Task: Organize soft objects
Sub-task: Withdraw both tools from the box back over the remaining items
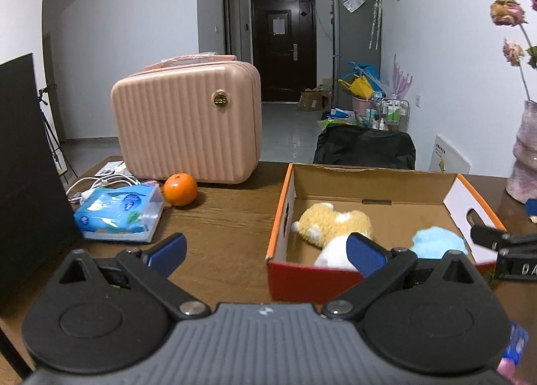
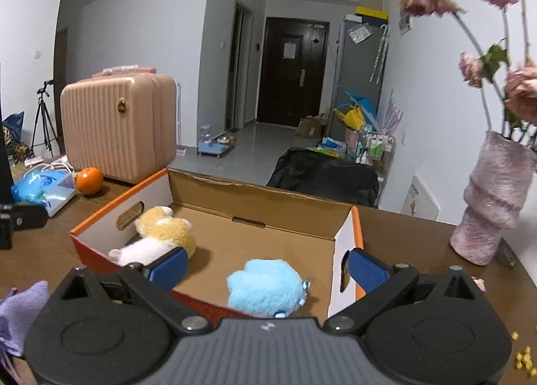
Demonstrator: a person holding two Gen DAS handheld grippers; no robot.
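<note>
Left gripper: the left gripper (image 1: 266, 252) is hovering low over the wooden table (image 1: 228, 217), jaws spread wide, gripping nothing; its right finger is reaching over the box's near red wall.
Right gripper: the right gripper (image 2: 266, 267) is hanging over the cardboard box (image 2: 268, 207), jaws parted wide, carrying nothing.
Blue plush: the blue plush toy (image 2: 266, 287) is lying inside the box near its front wall, sitting between the right gripper's fingers without touching either.
Yellow plush: the yellow-and-white plush toy (image 2: 161, 234) is resting on the box floor at the left end, well apart from the blue one.
Purple cloth: a purple soft item (image 2: 16, 311) is showing at the right camera's left edge, outside the box.
Backdrop: a pink case (image 1: 188, 123), an orange (image 1: 180, 189) just in front of it and a tissue pack (image 1: 117, 215) are sitting left of the box; a vase (image 2: 490, 200) is standing to its right.
</note>
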